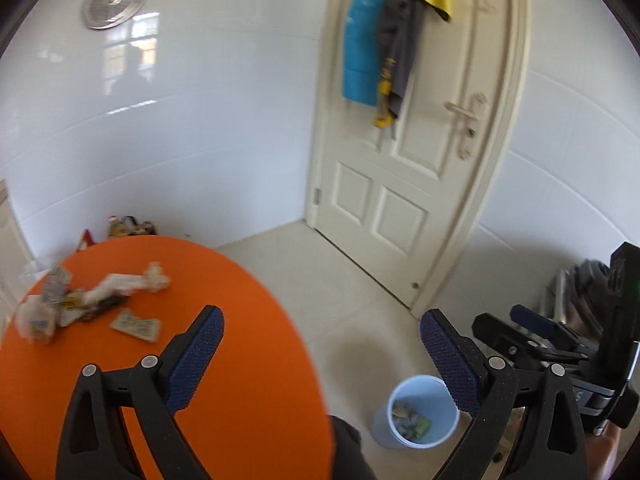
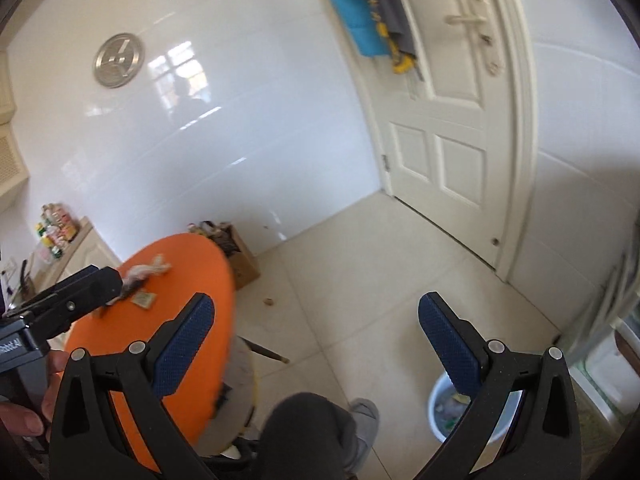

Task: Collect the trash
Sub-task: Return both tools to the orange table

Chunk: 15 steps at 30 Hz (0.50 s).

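The setting is a room in a home, with kitchen or dining features. The walls (image 1: 224, 128) are clad in glossy white tile, and the floor (image 2: 360, 280) is laid with large pale tiles. A cream panelled door (image 1: 404, 200) with a lever handle (image 1: 464, 110) stands at the far right; garments (image 1: 380, 40) in blue, grey and yellow hang on it. A round metal vent cover (image 1: 114, 0) is set high in the far wall. At the left, a cream cabinet (image 2: 86, 258) carries bottles and jars (image 2: 56, 226). A cardboard box (image 2: 240, 260) sits on the floor behind a round orange table (image 1: 248, 360).
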Available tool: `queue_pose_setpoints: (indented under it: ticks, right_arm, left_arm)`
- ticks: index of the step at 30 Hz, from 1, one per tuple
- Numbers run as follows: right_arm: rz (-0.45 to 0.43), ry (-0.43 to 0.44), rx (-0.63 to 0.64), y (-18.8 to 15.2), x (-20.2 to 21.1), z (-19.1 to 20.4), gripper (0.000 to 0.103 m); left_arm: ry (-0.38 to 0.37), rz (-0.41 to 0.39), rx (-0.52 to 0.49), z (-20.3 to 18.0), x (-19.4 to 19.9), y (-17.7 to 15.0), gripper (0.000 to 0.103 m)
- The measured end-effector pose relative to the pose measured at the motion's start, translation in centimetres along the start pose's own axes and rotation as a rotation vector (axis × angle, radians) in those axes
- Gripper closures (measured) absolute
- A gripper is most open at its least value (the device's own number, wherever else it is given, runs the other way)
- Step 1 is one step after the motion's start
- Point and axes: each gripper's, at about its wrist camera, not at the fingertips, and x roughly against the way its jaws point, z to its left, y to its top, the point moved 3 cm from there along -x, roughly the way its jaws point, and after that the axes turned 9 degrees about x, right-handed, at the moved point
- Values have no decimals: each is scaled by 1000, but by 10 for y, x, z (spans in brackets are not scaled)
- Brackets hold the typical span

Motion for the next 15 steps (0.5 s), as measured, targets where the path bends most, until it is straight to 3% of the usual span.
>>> queue_pose_setpoints:
  ticks: [8,15]
  right_arm:
    - [-59,168,124,41,-11,115,0]
    - [-84,293,247,59,-16,202,0]
  left_arm:
    - [189,-140,127,76,112,-16,2]
    - [326,-228,218,111,187,-45,1]
